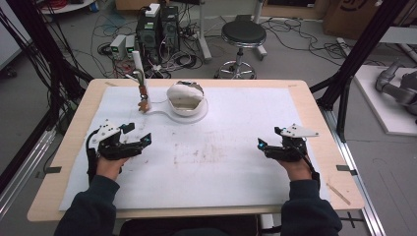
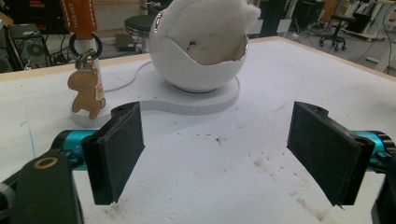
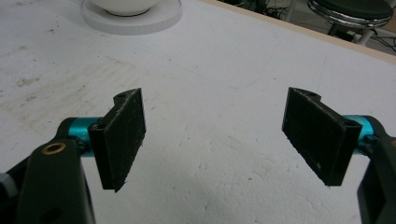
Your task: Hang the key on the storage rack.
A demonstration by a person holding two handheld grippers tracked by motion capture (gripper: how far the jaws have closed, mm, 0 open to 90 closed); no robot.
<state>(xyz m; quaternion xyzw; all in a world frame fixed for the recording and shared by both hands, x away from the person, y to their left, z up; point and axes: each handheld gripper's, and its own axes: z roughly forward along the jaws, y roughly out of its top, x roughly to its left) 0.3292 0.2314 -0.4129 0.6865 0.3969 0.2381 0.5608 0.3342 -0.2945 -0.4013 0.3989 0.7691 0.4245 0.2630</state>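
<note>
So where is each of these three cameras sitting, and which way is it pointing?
High view: above the person's side, looking forward and down on the table; forearms, hands, left gripper and right gripper show.
Left gripper view: rides the left gripper, facing the egg-shaped bowl and keychain; its open jaws show.
Right gripper view: rides the right gripper, facing the white mat; its open jaws show.
Shared: all three catch the bowl's round base.

Bowl (image 1: 186, 98) sits on stand (image 1: 162, 112) at table (image 1: 305, 98) 12 o'clock; keyring (image 1: 143, 104) hangs just at its 9. Left tool (image 1: 138, 134) at 8, right tool (image 1: 269, 138) at 4, well apart.
</note>
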